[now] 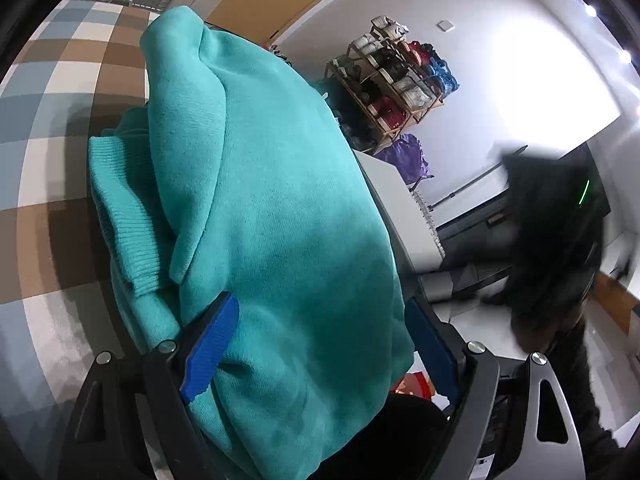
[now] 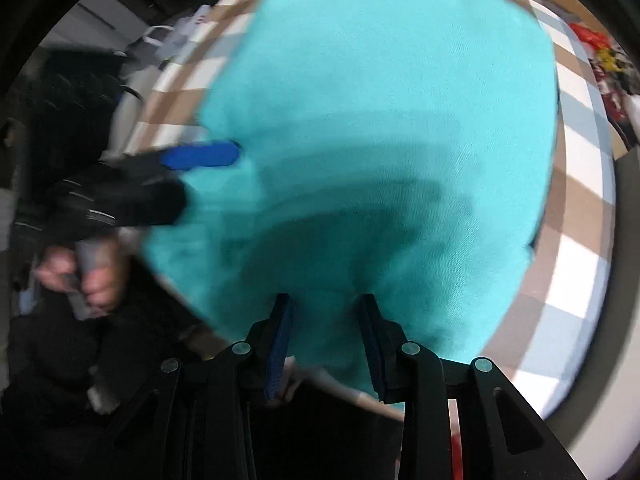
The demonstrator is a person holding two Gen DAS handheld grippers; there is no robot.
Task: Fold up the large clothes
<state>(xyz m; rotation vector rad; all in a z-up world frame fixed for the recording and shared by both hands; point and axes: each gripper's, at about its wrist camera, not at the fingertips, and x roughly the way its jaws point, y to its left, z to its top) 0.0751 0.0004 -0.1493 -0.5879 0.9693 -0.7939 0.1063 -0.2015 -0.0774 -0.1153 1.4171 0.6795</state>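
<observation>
I hold one teal sweater (image 1: 272, 200) between two grippers. My left gripper (image 1: 320, 344) has its jaws wide around a thick bunch of it. My right gripper (image 2: 326, 344) has narrower jaws, pinching one fold.

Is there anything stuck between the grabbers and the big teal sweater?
Nothing visible. The thick teal fleece sweater already sits bunched between the jaws of the left gripper, and a fold of it lies between the jaws of the right gripper. It rests on the brown, blue and white checkered cloth.
</observation>
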